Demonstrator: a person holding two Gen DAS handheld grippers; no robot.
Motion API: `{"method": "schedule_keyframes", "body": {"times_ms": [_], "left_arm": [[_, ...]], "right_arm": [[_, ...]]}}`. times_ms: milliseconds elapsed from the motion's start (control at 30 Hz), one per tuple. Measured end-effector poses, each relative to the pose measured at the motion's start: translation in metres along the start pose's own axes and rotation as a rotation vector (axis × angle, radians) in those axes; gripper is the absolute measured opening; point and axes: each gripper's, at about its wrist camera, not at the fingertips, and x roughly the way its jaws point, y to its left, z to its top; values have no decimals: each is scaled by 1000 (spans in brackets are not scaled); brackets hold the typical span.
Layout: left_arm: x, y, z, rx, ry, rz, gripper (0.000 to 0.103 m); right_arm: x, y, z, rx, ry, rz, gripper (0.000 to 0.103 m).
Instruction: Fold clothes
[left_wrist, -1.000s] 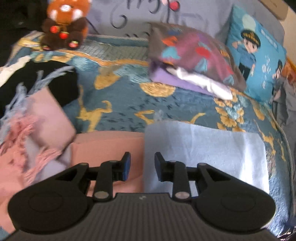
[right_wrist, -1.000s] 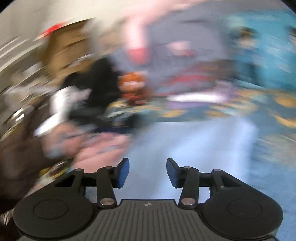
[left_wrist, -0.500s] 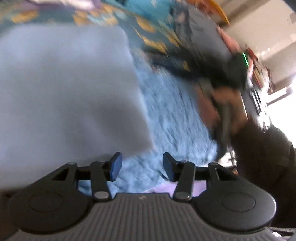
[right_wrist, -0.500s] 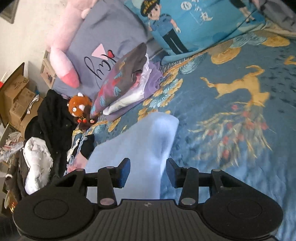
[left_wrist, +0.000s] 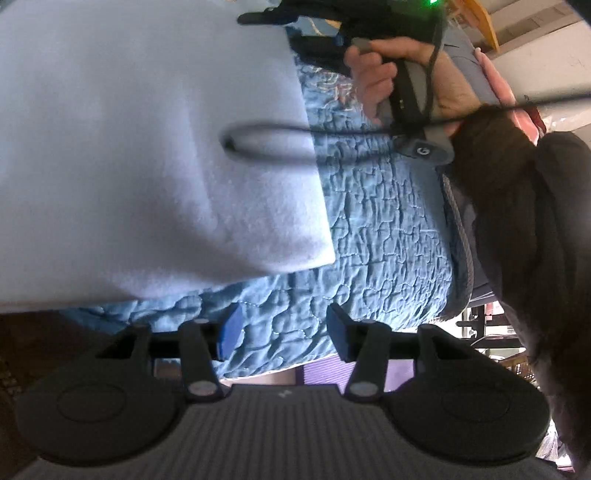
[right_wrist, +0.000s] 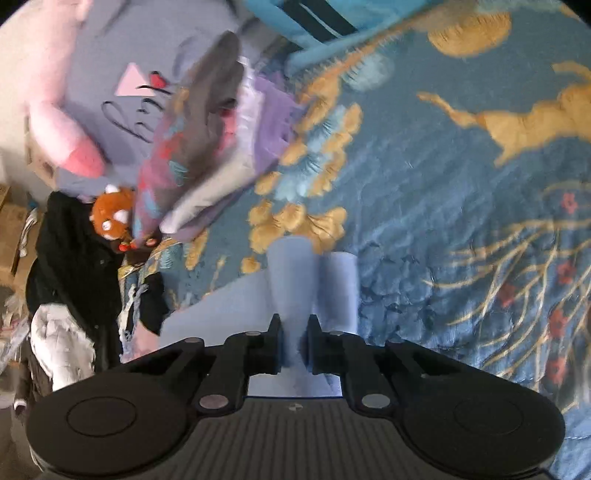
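Pale-blue fleece is lying flat on the quilted bedspread (left_wrist: 388, 236), and this cloth (left_wrist: 147, 129) is the piece being folded. Going from left to right: the left gripper (left_wrist: 284, 328) is hovering just off the cloth's near corner with its jaws apart and nothing but quilt between them. Further right in that view, a hand (left_wrist: 406, 74) is holding the other tool at the cloth's far edge. In the right wrist view, the right gripper (right_wrist: 293, 347) is closing on a pinched ridge of the same cloth (right_wrist: 291, 280), which is bunching up between the pads (the frame is blurred, so how deep the bite goes is unclear). A stack (right_wrist: 207, 147) of folded clothes and a plush toy (right_wrist: 110, 218) are sitting well apart, toward the pillows.

To do this step well, I judge the left jaws should be taking the near corner through all its layers before either side lifts, both corners then rising evenly so the edge is staying straight.
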Motion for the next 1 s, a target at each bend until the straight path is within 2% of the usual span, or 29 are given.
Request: {"method": "schedule_keyframes", "body": {"times_ms": [133, 233, 400, 567, 633, 733, 800, 900, 1000], "left_arm": [[-6, -4, -2, 26, -10, -10, 55], [-10, -8, -3, 53, -18, -26, 55], [-16, -13, -7, 85, -21, -26, 55], [-21, -3, 2, 74, -40, -42, 60], [-23, 1, 0, 61, -50, -36, 60], [-41, 14, 9, 35, -85, -29, 60], [-54, 25, 9, 13, -116, -29, 60], [-70, 42, 12, -25, -153, -22, 60], [-81, 59, 16, -63, -176, -10, 60]], "right_arm": [[-54, 1, 3, -60, -68, -13, 10], [-97, -14, 12, -54, -129, -71, 10], [-141, -39, 31, -53, -178, -160, 10], [-130, -61, 38, -18, -156, -189, 11], [-120, -68, 35, 9, -160, -192, 18], [-129, -81, 21, 82, -236, -155, 31], [-145, -89, 4, 109, -277, -117, 35], [-169, -103, -32, 111, -271, -96, 37], [-182, -114, -79, 98, -195, -79, 38]]}}
